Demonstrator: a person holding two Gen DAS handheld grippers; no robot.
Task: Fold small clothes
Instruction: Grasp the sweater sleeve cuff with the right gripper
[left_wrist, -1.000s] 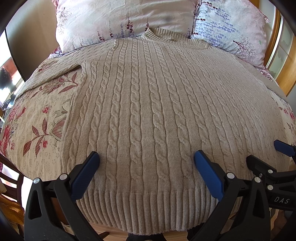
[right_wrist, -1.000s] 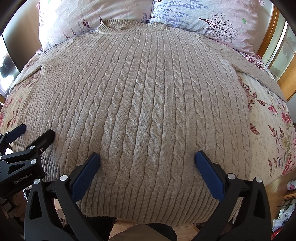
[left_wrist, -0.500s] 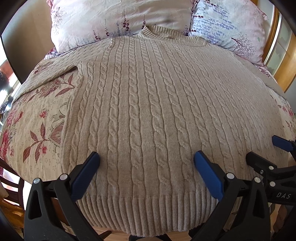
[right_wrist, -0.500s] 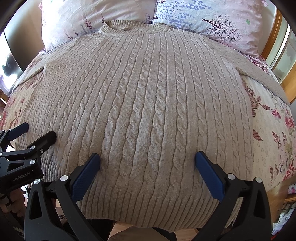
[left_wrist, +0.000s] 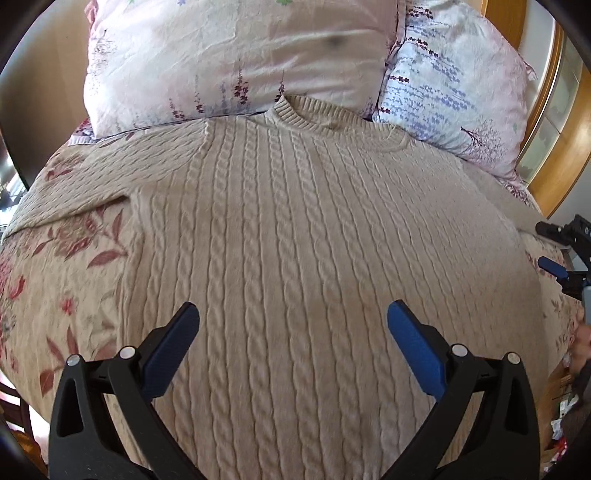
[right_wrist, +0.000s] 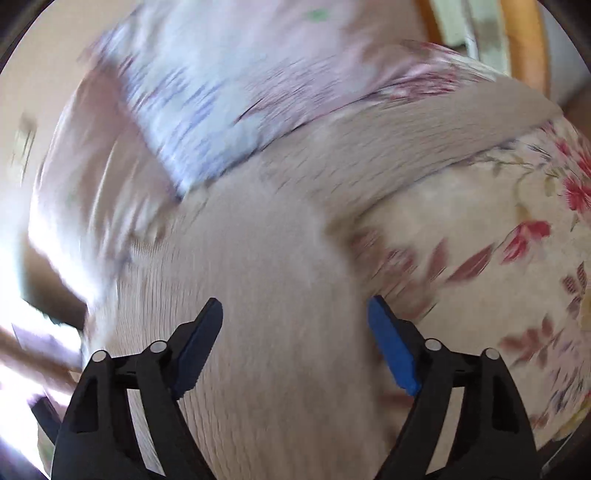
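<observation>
A beige cable-knit sweater lies flat and face up on the bed, collar toward the pillows, sleeves spread to both sides. My left gripper is open and empty, hovering over the sweater's lower body. My right gripper is open and empty over the sweater's right side, near its right sleeve; that view is blurred by motion. The right gripper also shows at the right edge of the left wrist view.
Two floral pillows lie at the head of the bed. A floral bedspread lies under the sweater and shows in the right wrist view. A wooden frame stands at the right.
Both grippers have moved from the hem up over the sweater. The right gripper swung fast to the right, toward the right sleeve, blurring its view.
</observation>
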